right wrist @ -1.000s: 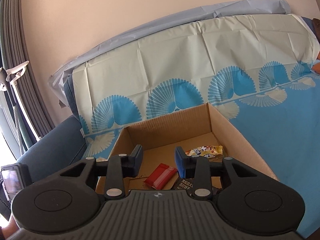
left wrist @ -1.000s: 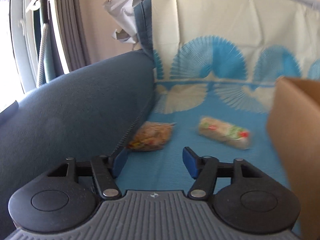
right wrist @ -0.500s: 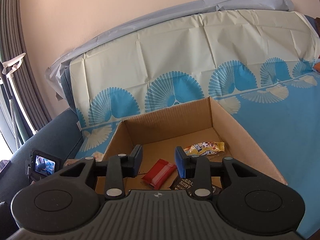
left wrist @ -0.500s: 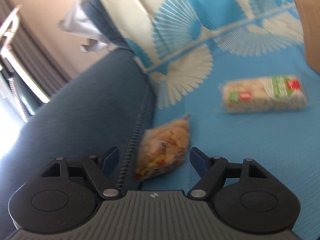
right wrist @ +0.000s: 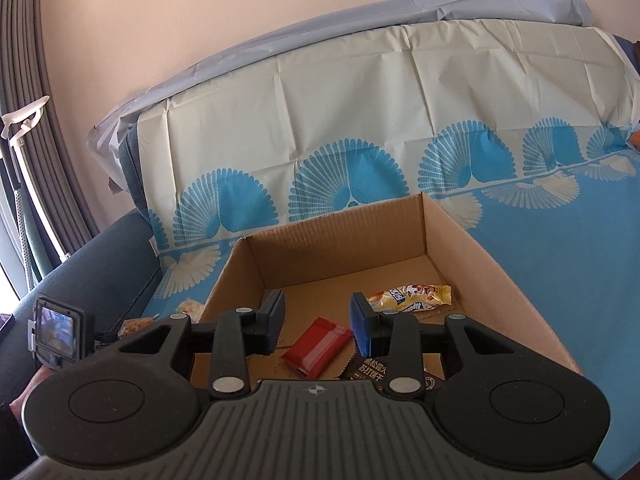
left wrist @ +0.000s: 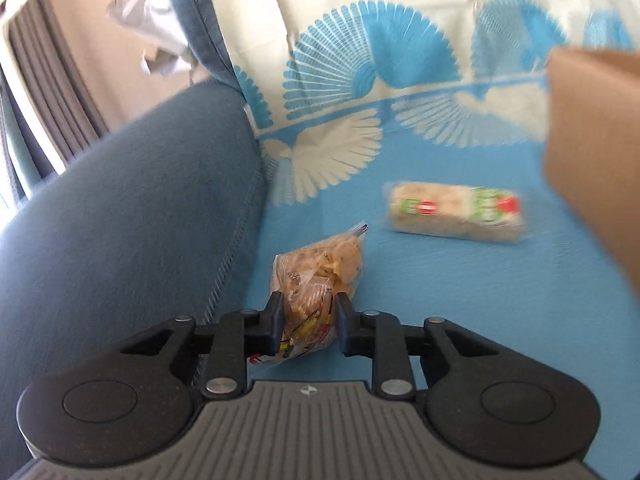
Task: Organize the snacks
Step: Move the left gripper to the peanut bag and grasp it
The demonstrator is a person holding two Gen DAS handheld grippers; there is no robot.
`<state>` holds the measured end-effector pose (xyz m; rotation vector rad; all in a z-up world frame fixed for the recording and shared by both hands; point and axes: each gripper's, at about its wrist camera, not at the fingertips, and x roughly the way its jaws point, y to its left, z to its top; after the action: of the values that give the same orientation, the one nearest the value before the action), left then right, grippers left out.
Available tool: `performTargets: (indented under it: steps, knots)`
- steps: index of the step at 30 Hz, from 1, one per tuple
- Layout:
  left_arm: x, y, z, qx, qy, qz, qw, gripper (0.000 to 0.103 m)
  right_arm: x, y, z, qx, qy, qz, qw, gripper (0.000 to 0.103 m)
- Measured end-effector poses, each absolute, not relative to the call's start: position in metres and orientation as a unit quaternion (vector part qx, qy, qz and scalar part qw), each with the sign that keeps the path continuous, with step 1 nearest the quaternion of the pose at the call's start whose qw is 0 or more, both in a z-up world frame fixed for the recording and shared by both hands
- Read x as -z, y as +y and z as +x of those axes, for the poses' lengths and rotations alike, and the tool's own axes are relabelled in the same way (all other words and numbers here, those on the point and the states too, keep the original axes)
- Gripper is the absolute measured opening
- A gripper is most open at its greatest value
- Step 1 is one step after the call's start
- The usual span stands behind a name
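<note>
A clear bag of pale snacks [left wrist: 328, 264] lies on the blue cloth beside the sofa arm. My left gripper [left wrist: 307, 316] has its jaws closing, with both pads pressed against the bag's near end. A wrapped cracker roll [left wrist: 456, 212] lies further right, near the cardboard box [left wrist: 592, 128]. My right gripper [right wrist: 318, 320] hovers open above the box [right wrist: 460, 236], with nothing between its fingers. Inside the box lie a red packet [right wrist: 316, 352], a yellow packet [right wrist: 412, 298] and a dark packet [right wrist: 368, 368].
The dark blue sofa arm [left wrist: 140, 220] rises just left of the bag. A fan-patterned cloth [right wrist: 360, 128] covers the seat and backrest. Grey curtains [left wrist: 40, 80] hang at far left. The left gripper's camera [right wrist: 56, 328] shows at the lower left of the right wrist view.
My left gripper has moved forward and down over the snack bag, and its wide jaws have come together on it. The right gripper has stayed still above the box.
</note>
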<state>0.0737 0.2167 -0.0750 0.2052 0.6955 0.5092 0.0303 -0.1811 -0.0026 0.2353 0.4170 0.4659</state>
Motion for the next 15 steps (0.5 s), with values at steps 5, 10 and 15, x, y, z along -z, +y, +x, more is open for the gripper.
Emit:
performTargets:
  steps: [5,10,15]
  knots:
    - [0.055,0.196,0.021,-0.185,0.336,0.065,0.921,0.023,0.001,-0.185,0.025,-0.226,0.193,0.118,0.948,0.038]
    - [0.030,0.193,-0.026,-0.150,0.330,0.012,0.932,0.023,0.000,-0.184,0.024,-0.219,0.199,0.106,0.949,0.038]
    - [0.018,0.185,-0.060,-0.158,0.292,0.002,0.943,0.023,-0.002,-0.165,0.032,-0.196,0.216,0.053,0.955,0.035]
